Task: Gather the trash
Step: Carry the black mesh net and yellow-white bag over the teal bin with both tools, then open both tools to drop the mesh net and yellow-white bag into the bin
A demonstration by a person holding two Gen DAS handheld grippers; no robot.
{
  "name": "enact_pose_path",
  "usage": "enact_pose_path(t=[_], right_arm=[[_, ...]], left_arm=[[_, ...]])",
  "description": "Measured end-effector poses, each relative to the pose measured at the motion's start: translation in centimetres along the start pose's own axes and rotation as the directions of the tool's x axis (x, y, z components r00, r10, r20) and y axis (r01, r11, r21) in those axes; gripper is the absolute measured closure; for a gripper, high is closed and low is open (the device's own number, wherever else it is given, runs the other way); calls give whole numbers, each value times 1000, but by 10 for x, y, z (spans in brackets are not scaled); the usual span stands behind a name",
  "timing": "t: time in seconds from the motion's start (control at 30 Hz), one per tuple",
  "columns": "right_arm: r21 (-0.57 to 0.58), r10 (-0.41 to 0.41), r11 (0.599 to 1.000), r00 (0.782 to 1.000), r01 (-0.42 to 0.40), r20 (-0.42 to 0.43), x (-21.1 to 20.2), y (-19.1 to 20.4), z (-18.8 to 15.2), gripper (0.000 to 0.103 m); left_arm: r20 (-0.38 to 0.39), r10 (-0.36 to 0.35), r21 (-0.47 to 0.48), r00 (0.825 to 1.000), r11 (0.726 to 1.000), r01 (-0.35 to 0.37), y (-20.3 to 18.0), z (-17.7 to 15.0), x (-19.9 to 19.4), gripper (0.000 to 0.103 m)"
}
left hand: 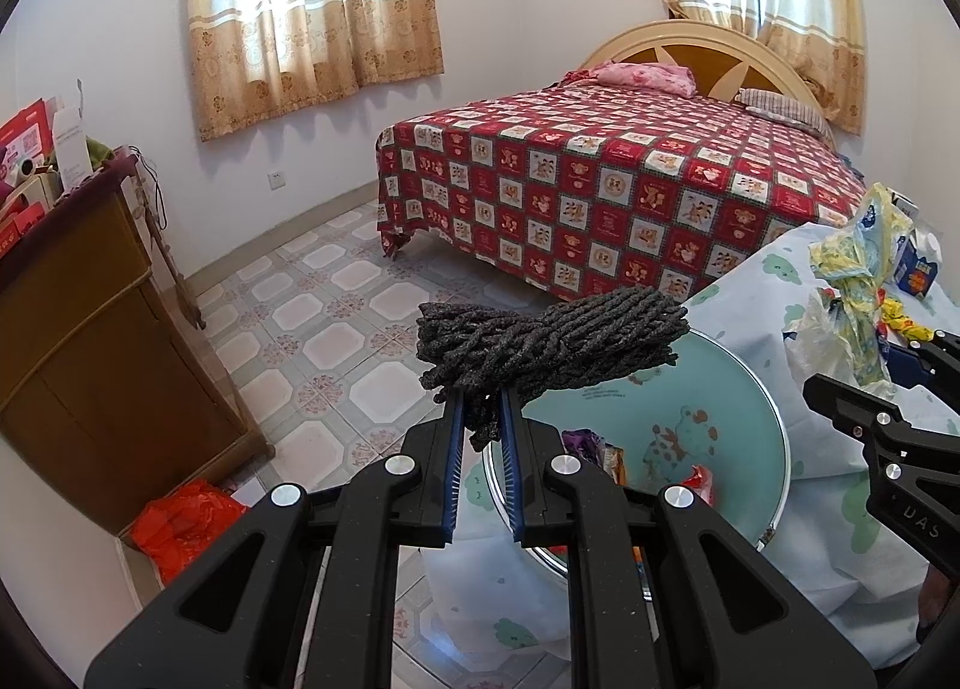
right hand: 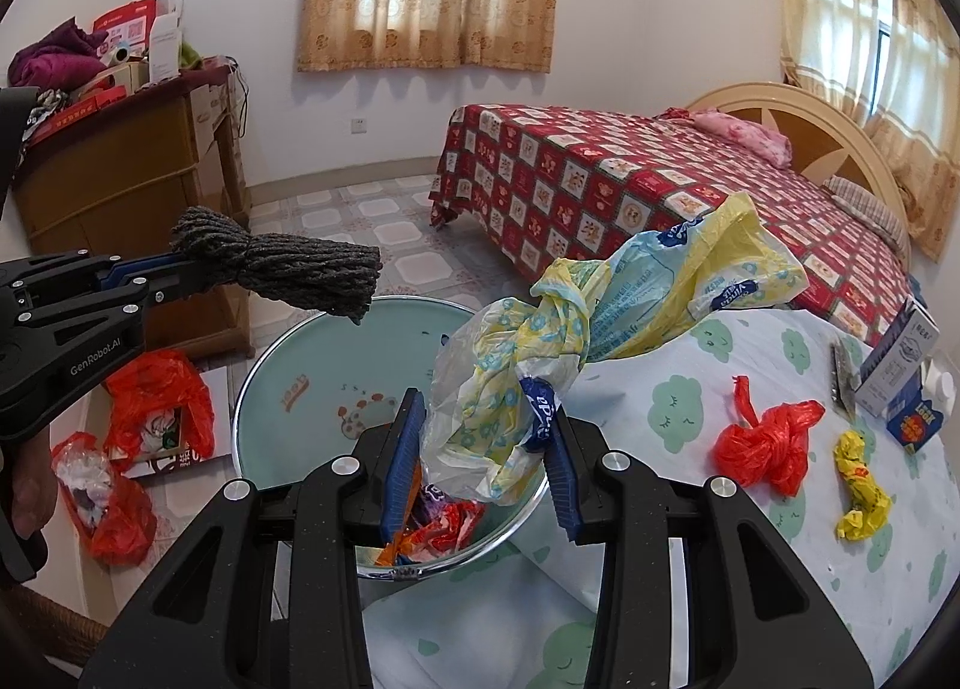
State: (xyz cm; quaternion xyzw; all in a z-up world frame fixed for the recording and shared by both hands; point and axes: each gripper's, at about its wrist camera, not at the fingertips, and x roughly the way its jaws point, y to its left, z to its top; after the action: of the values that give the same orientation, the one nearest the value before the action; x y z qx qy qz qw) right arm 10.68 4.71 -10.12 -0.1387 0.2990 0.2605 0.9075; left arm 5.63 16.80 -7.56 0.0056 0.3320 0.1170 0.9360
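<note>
My left gripper (left hand: 482, 419) is shut on a bundle of dark grey rope (left hand: 552, 344) and holds it over the pale green round bin (left hand: 744, 389); the rope also shows in the right wrist view (right hand: 288, 263). My right gripper (right hand: 486, 437) holds a knotted yellow and blue plastic bag (right hand: 600, 317) above the bin's rim (right hand: 264, 365). The bag also shows in the left wrist view (left hand: 852, 293). Coloured wrappers (right hand: 444, 527) lie in the bin. A red plastic bag (right hand: 768, 437) and a yellow wrapper (right hand: 861, 491) lie on the cloth-covered table (right hand: 690, 401).
Small cartons (right hand: 900, 377) stand at the table's right edge. Red bags (right hand: 156, 401) lie on the tiled floor by a wooden cabinet (right hand: 126, 173). A bed with a red checked cover (right hand: 630, 179) stands beyond.
</note>
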Motion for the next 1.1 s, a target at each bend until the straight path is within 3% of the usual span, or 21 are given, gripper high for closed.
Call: enact_pose_path(t=[0.3, 0.4, 0.47, 0.5, 0.7, 0.97, 1.1], right_arm=[[0, 3, 1000, 1000, -3, -1, 2, 1, 0, 64], [1, 19, 1000, 1000, -19, -1, 5, 1, -2, 59], [-7, 16, 1000, 1000, -16, 1, 7, 1, -4, 50], [-9, 14, 1000, 1000, -14, -1, 8, 2, -6, 48], [7, 6, 1000, 1000, -6, -9, 7, -2, -14, 43], [73, -58, 996, 998, 59, -20, -19, -39, -48, 37], [166, -139, 975, 989, 145, -46, -41, -86, -75, 37]], left_arm=[[-5, -23, 6, 1000, 1000, 23, -5, 0, 1, 90], [-6, -49, 9, 999, 999, 49, -10, -1, 1, 85], [-15, -66, 15, 998, 998, 67, -12, -3, 2, 72], [-15, -65, 19, 998, 998, 65, -14, -4, 3, 71], [-37, -70, 35, 997, 997, 72, -20, -10, 7, 58], [-66, -82, 86, 994, 992, 88, -41, -21, 13, 54], [-79, -96, 121, 992, 987, 105, -62, -22, 15, 54]])
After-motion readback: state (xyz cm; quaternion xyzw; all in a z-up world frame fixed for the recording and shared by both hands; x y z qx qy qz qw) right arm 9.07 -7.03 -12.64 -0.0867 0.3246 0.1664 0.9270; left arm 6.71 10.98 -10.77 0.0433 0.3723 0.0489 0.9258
